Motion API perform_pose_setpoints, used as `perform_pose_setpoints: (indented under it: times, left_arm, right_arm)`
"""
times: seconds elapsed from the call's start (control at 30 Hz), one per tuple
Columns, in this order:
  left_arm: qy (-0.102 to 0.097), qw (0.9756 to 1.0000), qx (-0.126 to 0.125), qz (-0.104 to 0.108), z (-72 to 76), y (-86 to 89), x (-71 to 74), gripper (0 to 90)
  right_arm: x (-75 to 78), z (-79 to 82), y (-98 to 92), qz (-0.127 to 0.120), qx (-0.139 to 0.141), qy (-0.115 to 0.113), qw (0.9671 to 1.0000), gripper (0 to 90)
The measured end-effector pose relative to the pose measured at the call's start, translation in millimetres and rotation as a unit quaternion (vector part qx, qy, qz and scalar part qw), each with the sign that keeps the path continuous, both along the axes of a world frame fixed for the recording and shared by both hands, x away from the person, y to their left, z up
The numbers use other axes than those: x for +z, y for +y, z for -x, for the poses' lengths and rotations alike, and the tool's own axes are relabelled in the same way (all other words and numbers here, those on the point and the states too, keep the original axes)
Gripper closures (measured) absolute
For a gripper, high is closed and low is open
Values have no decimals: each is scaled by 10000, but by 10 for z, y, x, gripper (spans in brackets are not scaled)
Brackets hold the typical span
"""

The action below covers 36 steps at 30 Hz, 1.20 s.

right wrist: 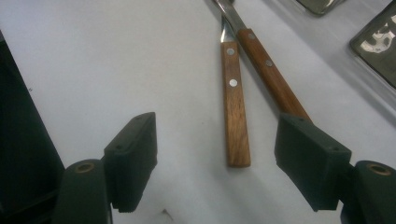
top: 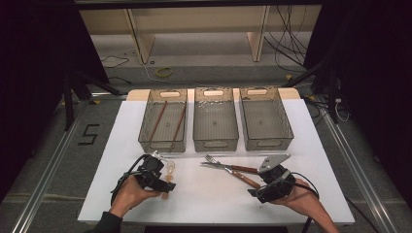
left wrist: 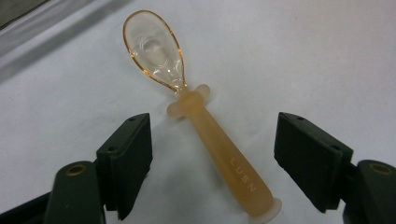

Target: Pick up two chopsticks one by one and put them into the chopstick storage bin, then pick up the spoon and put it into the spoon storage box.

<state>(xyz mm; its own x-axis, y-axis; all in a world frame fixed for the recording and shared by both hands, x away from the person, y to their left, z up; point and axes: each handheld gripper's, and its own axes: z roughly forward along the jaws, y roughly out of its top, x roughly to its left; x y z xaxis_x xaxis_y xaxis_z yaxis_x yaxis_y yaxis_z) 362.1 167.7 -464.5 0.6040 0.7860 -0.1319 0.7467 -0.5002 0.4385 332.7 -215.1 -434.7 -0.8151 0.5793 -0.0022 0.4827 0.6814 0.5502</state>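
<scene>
Nearest the camera, the person's two hands came in over the table's front edge, each holding a gripper. The left gripper (left wrist: 212, 163) had its jaws spread, with the translucent orange spoon (left wrist: 205, 121) lying flat on the white tabletop (top: 204, 194) between them, neither pad touching its handle; the bowl pointed away from the gripper. In the high view the left gripper (top: 163, 182) sat at the front left with the spoon (top: 169, 170) just beyond it. The right gripper (right wrist: 215, 163) also stood with jaws spread and nothing pinched; two wooden handles lay ahead of it, the knife (right wrist: 235, 107) ending between the jaws and the fork (right wrist: 268, 70) running under the right-hand jaw. From above, the right gripper (top: 272, 187) lay at the front right, the fork (top: 221, 165) and knife reaching left from it. Farther back stood three clear bins in a row; the left bin (top: 145, 126) held two chopsticks (top: 158, 120). Beyond the table lay a grey floor, cables and pale shelving.
</scene>
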Motion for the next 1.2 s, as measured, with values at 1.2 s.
perform_pose_setpoints:
  times: [1.2]
  left_arm:
    - [23, 9996, -144, -233, 66, -52, -77, 559]
  right_arm:
    - [-28, 5, 24, 80, 10, 53, 10000, 309]
